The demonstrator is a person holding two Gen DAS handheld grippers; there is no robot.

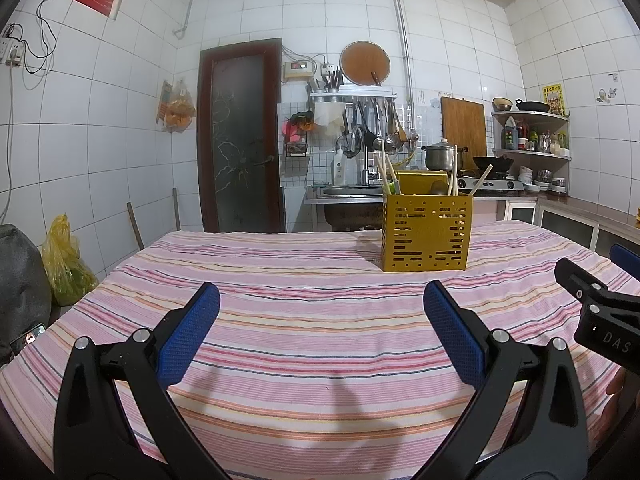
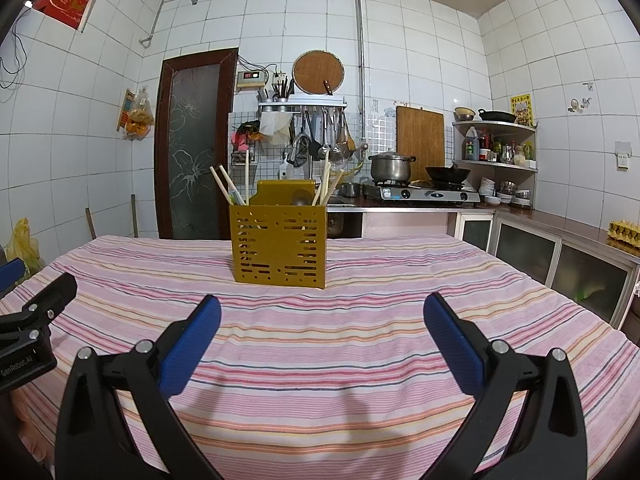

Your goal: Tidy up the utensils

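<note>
A yellow perforated utensil holder [image 1: 426, 234] [image 2: 280, 244] stands on the striped tablecloth [image 1: 320, 320] [image 2: 320, 340], toward the far side. Several wooden chopsticks [image 1: 454, 176] [image 2: 222, 186] and a metal spoon [image 2: 300, 198] stick out of it. My left gripper [image 1: 320, 300] hovers open over the cloth, nothing between its blue pads, well short of the holder. My right gripper [image 2: 322, 312] is likewise open and empty, facing the holder from the near side. Each gripper shows at the edge of the other's view.
Behind the table are a sink [image 1: 352, 191], a hanging utensil rack [image 2: 304, 102], a gas stove [image 2: 424, 194] with a pot [image 2: 390, 166] and wok, and corner shelves [image 2: 496, 148]. A dark door [image 1: 240, 136] is at the back left. A yellow bag [image 1: 64, 264] sits left of the table.
</note>
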